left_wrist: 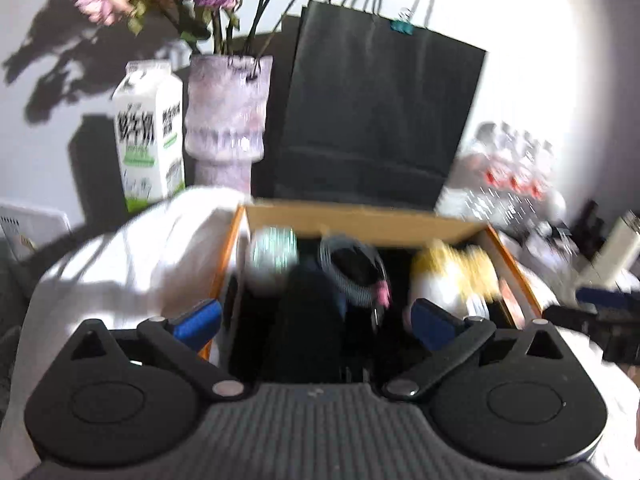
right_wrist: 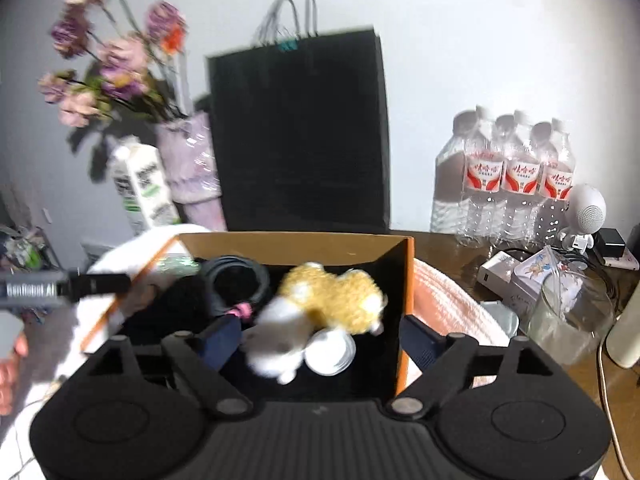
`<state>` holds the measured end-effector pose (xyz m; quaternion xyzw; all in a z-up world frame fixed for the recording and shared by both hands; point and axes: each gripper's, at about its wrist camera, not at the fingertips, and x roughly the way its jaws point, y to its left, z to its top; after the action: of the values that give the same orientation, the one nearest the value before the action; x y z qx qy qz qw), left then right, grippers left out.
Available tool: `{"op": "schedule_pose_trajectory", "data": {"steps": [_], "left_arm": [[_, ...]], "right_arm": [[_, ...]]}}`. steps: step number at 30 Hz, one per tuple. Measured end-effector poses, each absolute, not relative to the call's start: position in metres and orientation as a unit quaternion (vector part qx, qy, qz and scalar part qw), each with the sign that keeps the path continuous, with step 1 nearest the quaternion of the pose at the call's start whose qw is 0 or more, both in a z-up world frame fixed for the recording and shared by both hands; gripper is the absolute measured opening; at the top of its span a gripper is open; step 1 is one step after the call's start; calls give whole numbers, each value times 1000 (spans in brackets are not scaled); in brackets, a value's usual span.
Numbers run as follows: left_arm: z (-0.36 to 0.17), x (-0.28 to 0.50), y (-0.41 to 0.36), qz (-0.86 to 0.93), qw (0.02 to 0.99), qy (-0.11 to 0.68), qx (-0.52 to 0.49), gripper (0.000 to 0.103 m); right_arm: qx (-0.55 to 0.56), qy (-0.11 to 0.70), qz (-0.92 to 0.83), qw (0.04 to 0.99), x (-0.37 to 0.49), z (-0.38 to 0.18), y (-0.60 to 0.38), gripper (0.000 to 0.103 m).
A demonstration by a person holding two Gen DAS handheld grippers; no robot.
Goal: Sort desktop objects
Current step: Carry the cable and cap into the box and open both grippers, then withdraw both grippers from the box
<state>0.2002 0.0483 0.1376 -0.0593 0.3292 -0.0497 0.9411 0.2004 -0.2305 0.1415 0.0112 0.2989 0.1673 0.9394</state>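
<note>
right wrist view: plush toy (right_wrist: 332, 300) in box (right_wrist: 296, 246), between wide-open right claw (right_wrist: 320, 332) fingers, untouched

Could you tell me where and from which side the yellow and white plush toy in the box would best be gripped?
I would come from above and close on the plush toy's yellow body, its widest, highest part. It lies tilted on top of the other contents in the cardboard box, whose walls block a sideways approach. The right gripper stands open nearest to it.
</note>
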Motion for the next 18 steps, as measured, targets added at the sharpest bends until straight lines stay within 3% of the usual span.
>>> {"op": "schedule_pose_trajectory", "data": {"steps": [13,18], "left_arm": [[99,-35,65,-70,966,243,-54,103],[82,-84,61,-42,965,255,-56,103]], "right_arm": [[53,262,188,945,16,119,-263,94],[8,245,137,960,-49,87,-258,101]]}}
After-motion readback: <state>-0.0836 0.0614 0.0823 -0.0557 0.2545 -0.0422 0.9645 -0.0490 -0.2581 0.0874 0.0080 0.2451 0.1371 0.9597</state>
